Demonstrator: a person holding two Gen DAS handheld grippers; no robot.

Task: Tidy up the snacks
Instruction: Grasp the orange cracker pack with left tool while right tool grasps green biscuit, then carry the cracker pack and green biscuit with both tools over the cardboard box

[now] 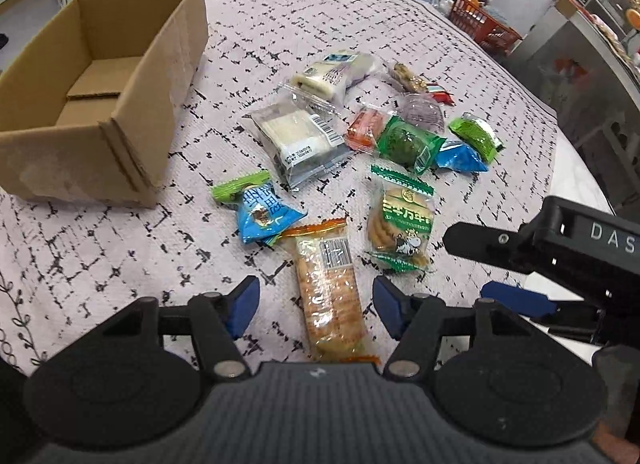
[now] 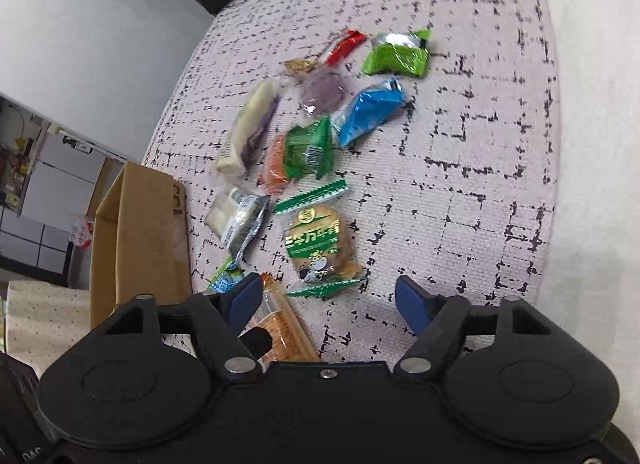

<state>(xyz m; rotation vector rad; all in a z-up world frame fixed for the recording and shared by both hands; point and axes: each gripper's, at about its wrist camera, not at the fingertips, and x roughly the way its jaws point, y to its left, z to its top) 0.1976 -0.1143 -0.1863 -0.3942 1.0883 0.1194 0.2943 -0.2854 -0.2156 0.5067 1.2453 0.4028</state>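
Several wrapped snacks lie scattered on a patterned tablecloth. My left gripper (image 1: 316, 306) is open, its fingers either side of a long orange cracker pack (image 1: 326, 288), apart from it. A green biscuit pack (image 1: 402, 219) lies just right of that pack; it also shows in the right wrist view (image 2: 318, 242). My right gripper (image 2: 328, 302) is open and empty, just short of the green biscuit pack; in the left wrist view it reaches in from the right (image 1: 520, 260). An empty open cardboard box (image 1: 100, 75) stands at the left.
Further snacks: blue packet (image 1: 264, 215), clear sandwich-cake pack (image 1: 300, 135), green packets (image 1: 406, 141), (image 1: 476, 135), purple cake (image 1: 424, 111). The tablecloth (image 1: 80, 256) ends at the right (image 2: 548, 143). A red basket (image 1: 480, 21) and a metal cabinet (image 1: 572, 75) stand beyond the table.
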